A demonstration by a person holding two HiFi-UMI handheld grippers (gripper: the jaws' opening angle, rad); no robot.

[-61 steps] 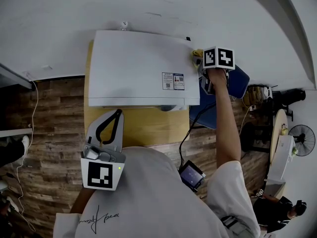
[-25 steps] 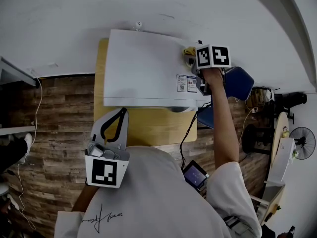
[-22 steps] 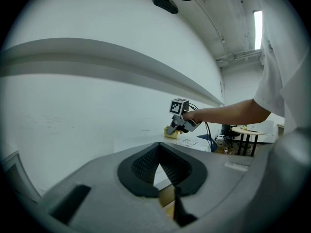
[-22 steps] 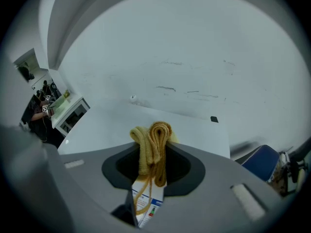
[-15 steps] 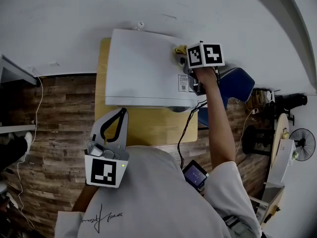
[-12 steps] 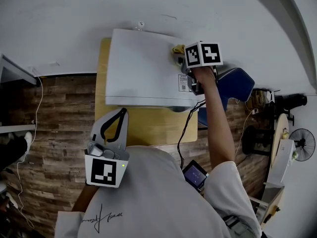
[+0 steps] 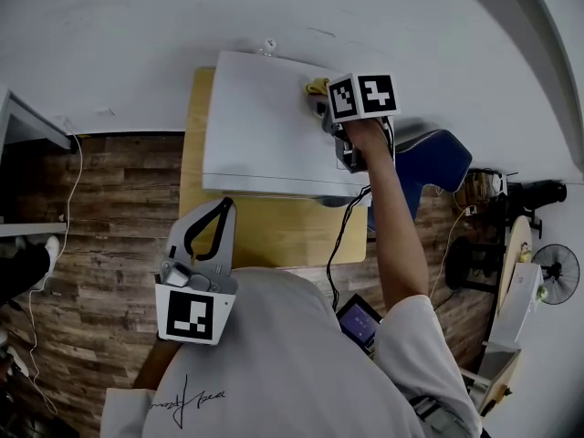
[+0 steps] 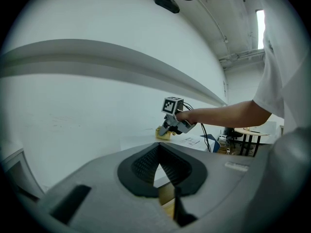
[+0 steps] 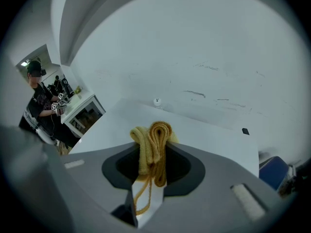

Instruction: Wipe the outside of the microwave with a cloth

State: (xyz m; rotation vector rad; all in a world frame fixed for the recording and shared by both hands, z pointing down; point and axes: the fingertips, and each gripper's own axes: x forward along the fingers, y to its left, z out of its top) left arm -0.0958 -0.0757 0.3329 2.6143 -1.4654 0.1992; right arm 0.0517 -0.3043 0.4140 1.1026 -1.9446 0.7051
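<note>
The white microwave stands on a wooden table against the wall, and I look down on its top. My right gripper is shut on a folded yellow cloth, which rests on the back right part of that top. In the right gripper view the cloth bulges out between the jaws over the microwave top. My left gripper hangs shut and empty at the table's near edge, away from the microwave. The left gripper view shows the right gripper and the cloth ahead.
A printed label lies on the microwave top near the right hand. A blue chair stands right of the table and a black cable hangs down. A person stands by a white cabinet farther off.
My right gripper has slid the cloth leftward over the microwave top, from its right edge toward the back middle. The left gripper has stayed where it was.
</note>
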